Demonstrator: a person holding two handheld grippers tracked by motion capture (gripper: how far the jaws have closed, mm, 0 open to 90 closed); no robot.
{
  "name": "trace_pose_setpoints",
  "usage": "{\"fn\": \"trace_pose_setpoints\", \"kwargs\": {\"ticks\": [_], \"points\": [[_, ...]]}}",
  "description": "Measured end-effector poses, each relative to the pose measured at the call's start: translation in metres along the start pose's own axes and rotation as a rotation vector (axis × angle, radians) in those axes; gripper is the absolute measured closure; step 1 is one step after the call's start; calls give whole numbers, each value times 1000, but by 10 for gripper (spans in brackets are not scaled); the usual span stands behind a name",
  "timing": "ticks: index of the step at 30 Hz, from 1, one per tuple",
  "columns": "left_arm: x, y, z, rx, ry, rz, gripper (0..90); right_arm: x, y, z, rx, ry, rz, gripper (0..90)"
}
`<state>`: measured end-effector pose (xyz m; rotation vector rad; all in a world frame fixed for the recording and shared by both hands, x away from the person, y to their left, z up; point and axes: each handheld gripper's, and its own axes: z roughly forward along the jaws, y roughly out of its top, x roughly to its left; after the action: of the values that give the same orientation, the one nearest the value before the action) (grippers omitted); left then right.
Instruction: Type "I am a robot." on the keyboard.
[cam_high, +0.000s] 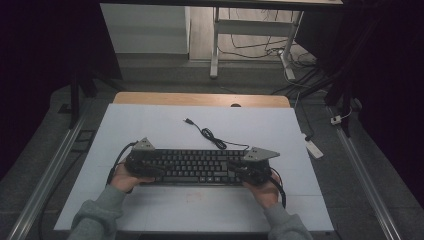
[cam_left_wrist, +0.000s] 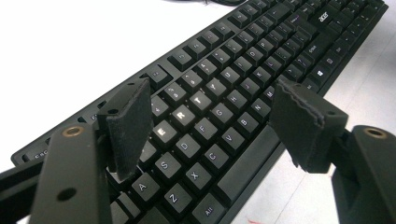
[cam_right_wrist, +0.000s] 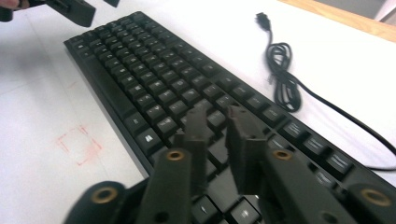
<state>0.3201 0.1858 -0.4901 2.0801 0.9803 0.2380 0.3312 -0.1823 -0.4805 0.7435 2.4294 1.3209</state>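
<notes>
A black keyboard (cam_high: 195, 167) (cam_left_wrist: 224, 93) (cam_right_wrist: 154, 79) lies flat on the white table near the person's side. Its black cable (cam_high: 207, 134) (cam_right_wrist: 285, 84) lies partly coiled behind it and ends in a USB plug (cam_high: 188, 120) (cam_right_wrist: 262, 19). My left gripper (cam_high: 150, 167) (cam_left_wrist: 212, 109) hangs open over the keyboard's left end, jaws wide apart above the letter keys with nothing between them. My right gripper (cam_high: 237, 167) (cam_right_wrist: 219, 121) is over the right end, jaws drawn almost together just above the keys and holding nothing. The left gripper (cam_right_wrist: 74, 9) also appears far off in the right gripper view.
A white sheet (cam_high: 150, 125) covers the table, with a wooden strip (cam_high: 200, 99) along the far edge. A faint red square mark (cam_right_wrist: 78, 143) sits in front of the keyboard. On the floor to the right lies a power strip (cam_high: 313, 148).
</notes>
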Motion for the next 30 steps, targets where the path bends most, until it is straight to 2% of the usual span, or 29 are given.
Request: {"fn": "trace_pose_setpoints", "kwargs": {"ticks": [4, 20, 30], "points": [[0, 0, 0, 1, 1, 0, 302, 3, 4, 7, 13, 19, -15, 892], [1, 0, 1, 6, 0, 2, 302, 19, 20, 55, 57, 76, -44, 894], [0, 0, 2, 8, 0, 7, 302, 21, 27, 80, 85, 76, -55, 892]]}}
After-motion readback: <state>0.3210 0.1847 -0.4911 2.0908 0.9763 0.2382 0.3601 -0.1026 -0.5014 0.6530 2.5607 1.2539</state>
